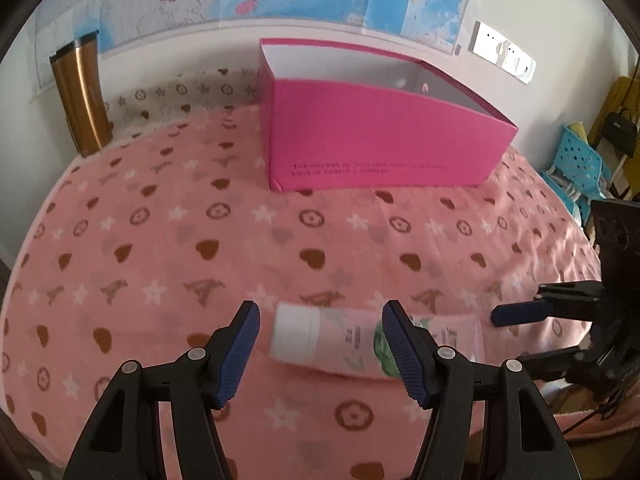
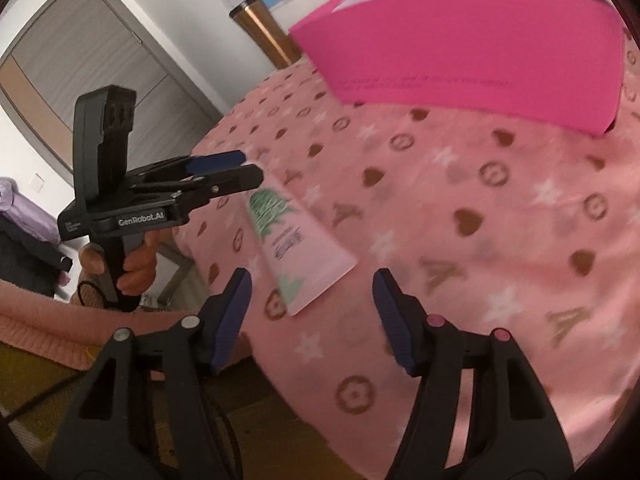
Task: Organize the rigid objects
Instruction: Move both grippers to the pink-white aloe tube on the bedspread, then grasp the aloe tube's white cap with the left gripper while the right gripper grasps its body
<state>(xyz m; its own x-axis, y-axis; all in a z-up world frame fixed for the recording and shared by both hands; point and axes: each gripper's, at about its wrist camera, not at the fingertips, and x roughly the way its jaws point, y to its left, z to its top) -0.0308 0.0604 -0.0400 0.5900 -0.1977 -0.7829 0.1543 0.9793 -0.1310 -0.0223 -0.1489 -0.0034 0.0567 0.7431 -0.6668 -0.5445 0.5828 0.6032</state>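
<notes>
Progress: early, by the look of it. Nothing visible inside pink box (image 1: 384, 140), upper centre of left wrist view, though only part of its white interior shows. Open top, sitting on blanket-covered surface (image 1: 160, 248).

Pink tube (image 1: 360, 340) with white cap lying flat on the blanket, lower centre of left wrist view, well short of the box. In right wrist view same tube (image 2: 296, 240) runs diagonally at centre left, crimped end toward the camera.

Left hand-held gripper (image 1: 320, 352): jaws apart, nothing clamped. Tube lies beyond and between the blue pads, cap end in the gap, right pad overlapping the tube body in the picture. Contact not evident; can't confirm either way.

Right hand-held gripper (image 2: 312, 316): jaws apart, empty, crimped end of the tube just ahead of the gap. Also visible at right edge of left wrist view, pointing at the tube's crimped end.

Both frames motion-blurred.

Bronze tumbler (image 1: 80, 96) upright at upper left of left wrist view, off the blanket's far edge; whether it counts as an item to sort, unclear.

Left to do, as judged: grasp tube, carry to box, drop in. No other loose items visible on the blanket.
</notes>
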